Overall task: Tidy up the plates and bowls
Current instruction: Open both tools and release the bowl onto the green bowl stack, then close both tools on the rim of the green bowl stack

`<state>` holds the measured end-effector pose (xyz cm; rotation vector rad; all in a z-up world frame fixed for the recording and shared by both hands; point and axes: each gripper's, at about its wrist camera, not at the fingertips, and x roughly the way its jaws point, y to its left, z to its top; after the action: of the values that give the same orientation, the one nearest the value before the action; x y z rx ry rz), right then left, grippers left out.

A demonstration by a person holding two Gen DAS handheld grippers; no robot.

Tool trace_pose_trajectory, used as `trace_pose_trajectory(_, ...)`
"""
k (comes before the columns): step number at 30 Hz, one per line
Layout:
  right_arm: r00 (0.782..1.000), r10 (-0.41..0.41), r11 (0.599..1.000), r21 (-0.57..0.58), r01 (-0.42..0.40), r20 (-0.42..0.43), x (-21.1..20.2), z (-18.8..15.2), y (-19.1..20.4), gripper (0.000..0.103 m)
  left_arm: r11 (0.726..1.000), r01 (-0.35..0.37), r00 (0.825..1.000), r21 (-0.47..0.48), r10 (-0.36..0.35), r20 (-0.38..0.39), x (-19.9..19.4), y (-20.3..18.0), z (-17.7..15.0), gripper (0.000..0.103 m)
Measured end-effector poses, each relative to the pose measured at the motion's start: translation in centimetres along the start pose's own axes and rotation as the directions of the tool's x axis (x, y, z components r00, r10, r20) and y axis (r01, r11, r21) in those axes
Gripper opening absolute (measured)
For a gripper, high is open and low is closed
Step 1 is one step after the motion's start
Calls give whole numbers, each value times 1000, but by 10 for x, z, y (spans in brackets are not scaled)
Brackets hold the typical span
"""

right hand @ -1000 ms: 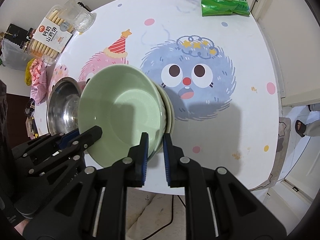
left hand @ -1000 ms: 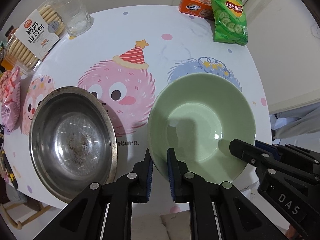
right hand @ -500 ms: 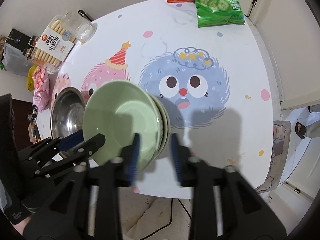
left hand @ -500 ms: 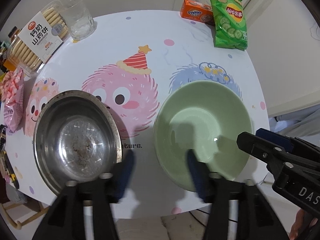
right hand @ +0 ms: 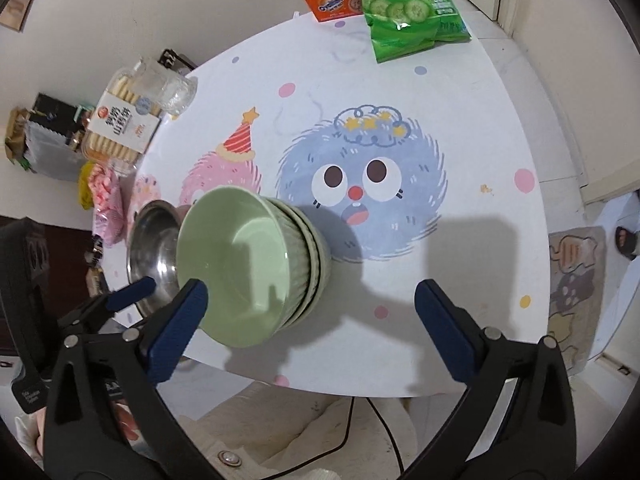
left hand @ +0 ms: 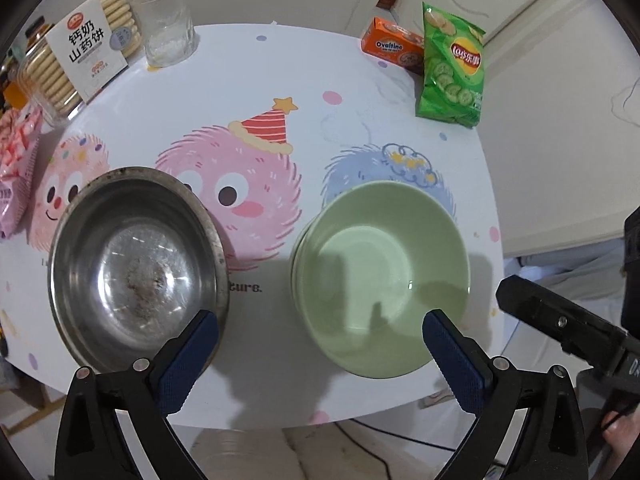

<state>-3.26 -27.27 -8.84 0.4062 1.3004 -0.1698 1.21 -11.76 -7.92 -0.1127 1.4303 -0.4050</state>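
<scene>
1. A stack of pale green bowls (right hand: 256, 268) is sitting nested on the round table (left hand: 280, 64), near its front edge, partly covering the blue furry monster print (right hand: 360, 188); the right wrist view is showing ribbed outer walls and at least three rims, though the exact count is hard to tell
2. The top green bowl (left hand: 384, 276) is facing up and showing nothing inside but shadows
3. A stainless steel bowl (left hand: 136, 264) is resting on the table just beside the stack, on its left in the left wrist view, apart from it, with a dull grainy patch at its bottom
4. The left gripper (left hand: 320, 340) is hovering over the table's front edge with its jaws spread wide, one blue pad (left hand: 188, 360) lying over the steel bowl's rim and the other by the green stack's rim, gripping nothing
5. The right gripper (right hand: 308, 328) is likewise hanging wide open and holding nothing, its left pad (right hand: 176, 328) showing in front of the green stack
6. At the back of the table a green Lay's chip bag (left hand: 452, 68) is lying beside an orange Ovaltine box (left hand: 394, 46)
7. At the far left a clear drinking glass (left hand: 168, 24) is standing next to a plastic box of biscuits (left hand: 76, 60), with a pink snack packet (left hand: 16, 160) nearer the edge
</scene>
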Motion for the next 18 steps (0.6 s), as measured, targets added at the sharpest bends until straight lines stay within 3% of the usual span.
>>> trace_pose_trajectory(7,998,61,997,55,-62,20,3,6,-17,103,997,60,996,-39,-62,-66,21,-4,-7,103)
trace_pose_trajectory(10,995,93,994,62,-92,-19,15,9,-17,103,988,110,987,-110,-122,-102,36,2,-12,103)
trace_pose_trajectory(15,991,56,998,-13,-57,-119,43,13,-8,103,974,120,984,-192,-142,-105,47,13,-15,102)
trace_pose_trajectory(16,988,56,998,-10,-58,-146,50,13,-7,103,971,121,985,-208,-144,-98,48,15,-14,101)
trace_pose_trajectory(18,983,45,999,-3,-46,-179,59,13,-8,100,969,108,987,-222,-131,-91,49,19,-14,85)
